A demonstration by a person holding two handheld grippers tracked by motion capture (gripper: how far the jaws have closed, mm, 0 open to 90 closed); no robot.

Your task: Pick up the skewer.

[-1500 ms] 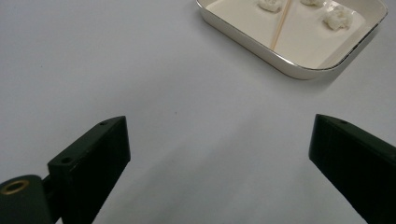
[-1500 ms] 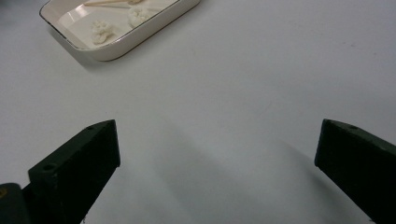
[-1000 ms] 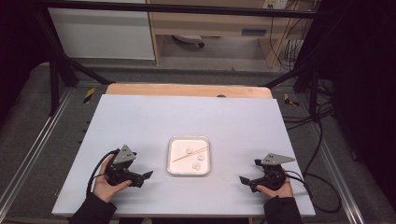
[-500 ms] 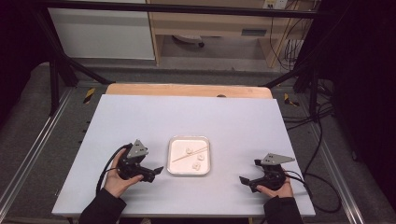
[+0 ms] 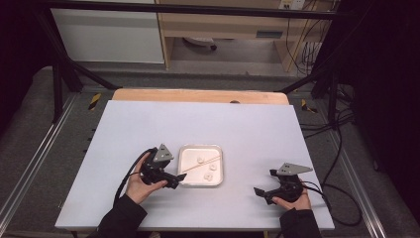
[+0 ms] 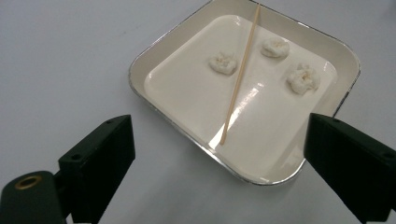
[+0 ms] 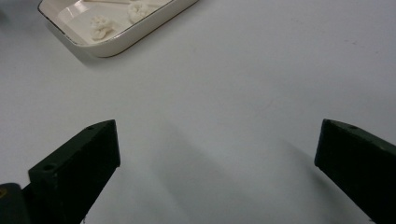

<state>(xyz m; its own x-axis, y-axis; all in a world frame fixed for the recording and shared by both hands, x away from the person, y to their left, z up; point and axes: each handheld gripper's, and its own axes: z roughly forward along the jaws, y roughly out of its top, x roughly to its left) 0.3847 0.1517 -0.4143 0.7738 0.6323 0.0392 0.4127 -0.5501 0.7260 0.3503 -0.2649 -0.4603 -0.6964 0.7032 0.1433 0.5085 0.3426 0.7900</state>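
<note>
Your left gripper (image 5: 179,177) is at the near-left edge of the tray (image 6: 159,51), jaws wide apart, holding nothing. The skewer (image 6: 240,76) lies diagonally inside the tray, its near tip toward you, between three soft white lumps (image 6: 223,63). It looks light, thin and stiff, likely to roll or snap if pinched hard. Take it near that free tip, clear of the lumps, and close gently. Your right gripper (image 5: 257,191) rests on the tabletop (image 5: 148,124) well to the right, also wide open and empty.

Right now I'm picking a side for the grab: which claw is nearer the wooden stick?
Left. The left claw sits open at the tray's edge, by the stick; the right claw is farther off.
</note>
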